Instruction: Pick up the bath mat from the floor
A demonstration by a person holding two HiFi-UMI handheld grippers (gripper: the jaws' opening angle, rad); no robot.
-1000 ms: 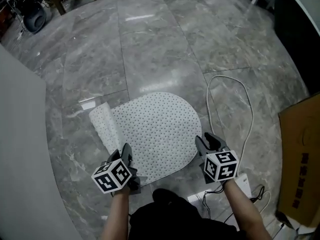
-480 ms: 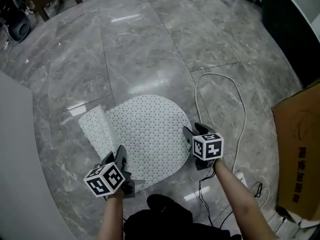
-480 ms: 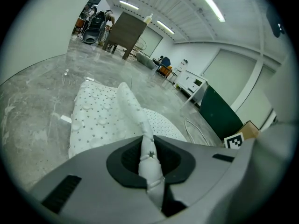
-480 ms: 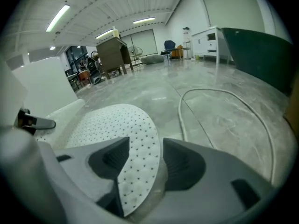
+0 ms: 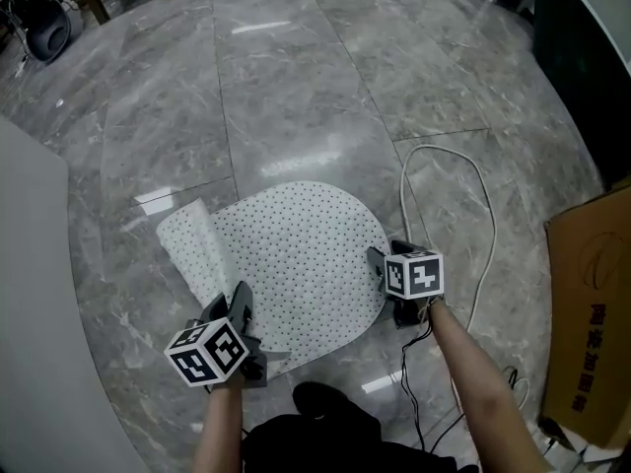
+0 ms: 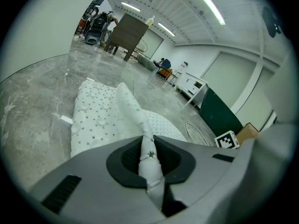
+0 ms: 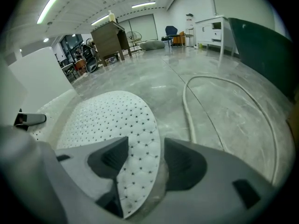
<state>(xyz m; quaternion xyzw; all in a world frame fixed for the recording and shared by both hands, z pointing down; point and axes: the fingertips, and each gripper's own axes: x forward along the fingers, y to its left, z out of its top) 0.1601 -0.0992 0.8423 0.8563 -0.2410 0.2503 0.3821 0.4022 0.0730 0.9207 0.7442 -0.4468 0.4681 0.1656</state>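
The left tool (image 6: pixel 149 158) clamps the bath mat (image 5: pixel 296 249) at 7 o'clock; the right tool (image 7: pixel 140 164), jaws just opening wide, straddles its 3 o'clock edge.

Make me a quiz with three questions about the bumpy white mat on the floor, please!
1. Where is the white cable compared with the bath mat?
A) lying on top of it
B) on the floor beside it, to its right in the head view
C) rolled up inside it

2. What colour is the bath mat?
A) blue
B) white with small dark dots
C) red with stripes

3. What is the left hand-held gripper doing?
A) hanging open in the air
B) holding the cable
C) shut on a raised fold of the bath mat

Answers:
1 B: the head view shows the cable looping over bare floor to the right of the mat.
2 B: every view shows a white mat speckled with dark dots.
3 C: the left gripper view shows the jaws pinching the mat's fold.
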